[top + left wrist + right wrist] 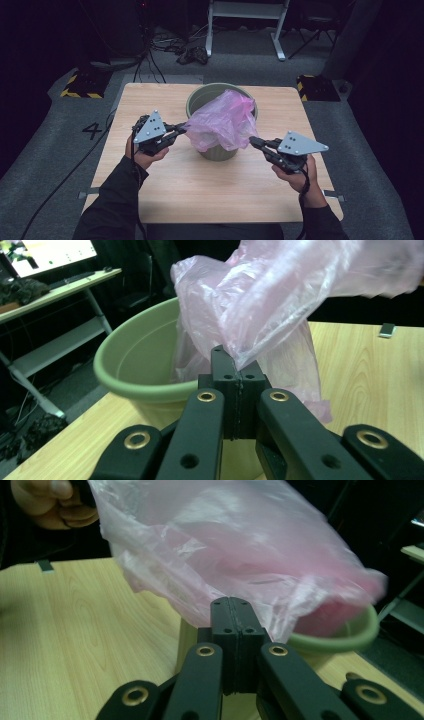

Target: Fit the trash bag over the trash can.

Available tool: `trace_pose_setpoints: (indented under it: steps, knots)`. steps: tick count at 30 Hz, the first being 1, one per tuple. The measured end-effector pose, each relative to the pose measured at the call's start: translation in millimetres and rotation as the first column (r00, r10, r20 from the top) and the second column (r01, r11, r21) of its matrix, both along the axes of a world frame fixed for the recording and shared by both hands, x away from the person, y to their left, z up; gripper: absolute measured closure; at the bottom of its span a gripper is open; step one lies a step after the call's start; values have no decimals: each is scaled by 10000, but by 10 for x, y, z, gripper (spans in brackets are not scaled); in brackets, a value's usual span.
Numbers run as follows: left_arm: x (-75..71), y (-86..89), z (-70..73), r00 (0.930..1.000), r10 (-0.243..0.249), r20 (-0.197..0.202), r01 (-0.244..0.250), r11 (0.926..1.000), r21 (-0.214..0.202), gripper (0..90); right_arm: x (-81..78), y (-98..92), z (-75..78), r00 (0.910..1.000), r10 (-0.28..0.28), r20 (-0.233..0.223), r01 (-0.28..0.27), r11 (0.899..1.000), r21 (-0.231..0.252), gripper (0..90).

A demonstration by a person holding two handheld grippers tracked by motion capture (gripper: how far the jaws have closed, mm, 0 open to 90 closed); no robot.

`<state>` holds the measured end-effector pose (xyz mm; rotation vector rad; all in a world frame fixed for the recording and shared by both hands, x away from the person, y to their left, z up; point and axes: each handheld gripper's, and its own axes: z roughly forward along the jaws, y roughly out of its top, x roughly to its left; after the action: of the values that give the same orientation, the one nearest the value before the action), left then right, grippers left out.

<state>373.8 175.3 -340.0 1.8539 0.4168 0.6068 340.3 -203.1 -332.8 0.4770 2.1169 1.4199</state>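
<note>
A pale green bin (pixel 198 98) stands on the wooden table (pixel 200 190), past its middle. A thin pink plastic bag (pixel 225 120) lies bunched over the bin's mouth and hangs down its near side. My left gripper (pixel 181 129) is at the bag's left edge, jaws shut on the film (pixel 260 300) just in front of the bin's rim (pixel 135 360). My right gripper (pixel 252 141) is at the bag's lower right edge. Its jaws are pressed together with the bag's edge (pixel 225 545) pinched at their tips, beside the green rim (pixel 350 635).
Bare table lies in front of the bin and to both sides. Yellow-and-black striped blocks (pixel 82 85) (pixel 315 87) sit on the floor past the table's far corners. A white desk frame (pixel 245 25) and loose cables are farther back.
</note>
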Motion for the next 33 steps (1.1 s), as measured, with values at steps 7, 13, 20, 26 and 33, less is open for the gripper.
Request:
trace_pose_setpoints:
  steps: [7,13,20,26,33]
  knots:
    - [82,63,-55,9992,314,-226,-312,9994,116,900,13,-290,-66,9973,-615,-402,633,9969,469,900]
    - [107,124,-76,9985,462,-304,-458,9989,133,900,41,-415,-127,9928,-1030,-617,1064,9928,545,900]
    - [60,184,-82,9985,486,-234,-478,9983,340,900,88,-453,-185,9873,-1426,-703,1453,9888,353,900]
    - [6,161,-37,9989,382,-267,-375,9989,271,757,93,-448,-178,9858,-1508,-737,1537,9875,361,900]
    - [-197,119,17,9990,447,-31,-446,9990,6,386,83,-393,-168,9880,-1391,-675,1413,9895,292,900]
